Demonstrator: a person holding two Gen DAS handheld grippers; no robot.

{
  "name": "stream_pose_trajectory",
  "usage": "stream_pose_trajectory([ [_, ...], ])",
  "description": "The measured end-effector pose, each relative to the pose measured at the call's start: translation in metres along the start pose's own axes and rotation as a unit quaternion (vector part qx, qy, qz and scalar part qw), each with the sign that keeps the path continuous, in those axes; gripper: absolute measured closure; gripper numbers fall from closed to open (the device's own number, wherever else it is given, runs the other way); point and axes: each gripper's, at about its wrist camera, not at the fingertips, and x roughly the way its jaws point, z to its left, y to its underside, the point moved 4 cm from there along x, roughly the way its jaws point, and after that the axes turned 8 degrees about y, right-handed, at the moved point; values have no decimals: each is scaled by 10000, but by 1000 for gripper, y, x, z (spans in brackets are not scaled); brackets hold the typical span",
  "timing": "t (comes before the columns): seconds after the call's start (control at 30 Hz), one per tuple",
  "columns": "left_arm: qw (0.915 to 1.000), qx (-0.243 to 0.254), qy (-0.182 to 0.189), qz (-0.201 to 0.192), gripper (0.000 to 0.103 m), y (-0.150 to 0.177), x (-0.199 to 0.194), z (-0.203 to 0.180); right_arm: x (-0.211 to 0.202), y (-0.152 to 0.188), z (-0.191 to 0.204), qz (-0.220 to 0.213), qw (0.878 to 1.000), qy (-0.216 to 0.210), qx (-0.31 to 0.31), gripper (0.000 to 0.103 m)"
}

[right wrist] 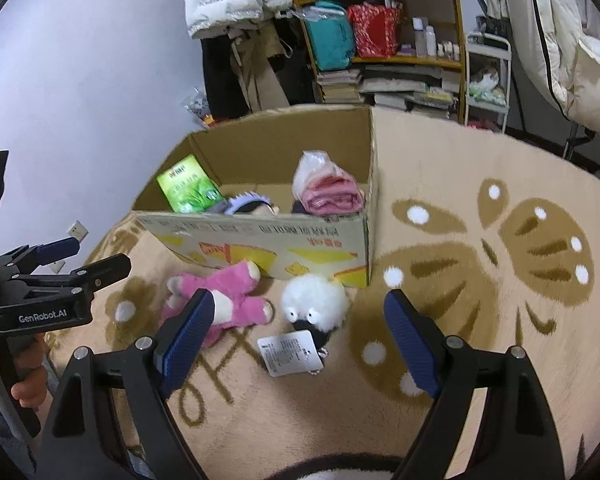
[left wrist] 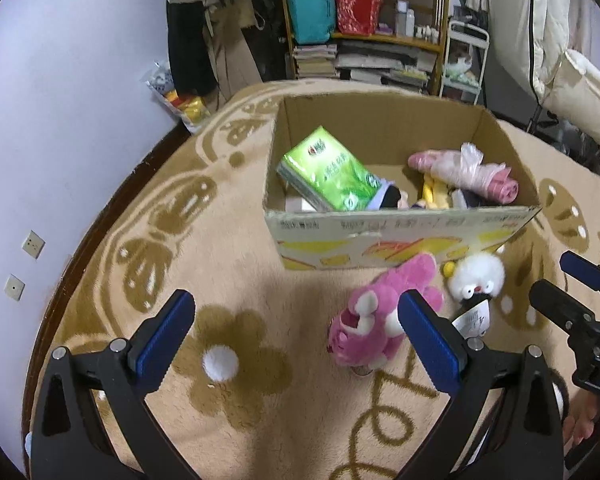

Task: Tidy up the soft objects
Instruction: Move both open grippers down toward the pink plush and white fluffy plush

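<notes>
The left gripper and right gripper are hovering with jaws wide and empty above a pink plush bear and a fluffy white round toy, both lying on the beige floral blanket just before the open cardboard box.

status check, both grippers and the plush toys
Left gripper open, empty. Right gripper open, empty. Pink plush and white plush on blanket by cardboard box. Nothing in the way.
</notes>
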Motion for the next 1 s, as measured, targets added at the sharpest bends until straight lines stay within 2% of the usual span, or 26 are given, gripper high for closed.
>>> stream_pose_trajectory([
  [0.37, 9989, 191, 27, 438, 2, 7, 38, -12, 39, 11, -3, 416, 9991, 10, 101, 12],
  [0.7, 9971, 90, 186, 736, 2, 9, 67, -12, 70, 16, -8, 697, 9974, 39, 155, 12],
  [1.0, 9958, 122, 337, 840, 2, 12, 80, -14, 85, 17, -13, 798, 9964, 66, 265, 12],
])
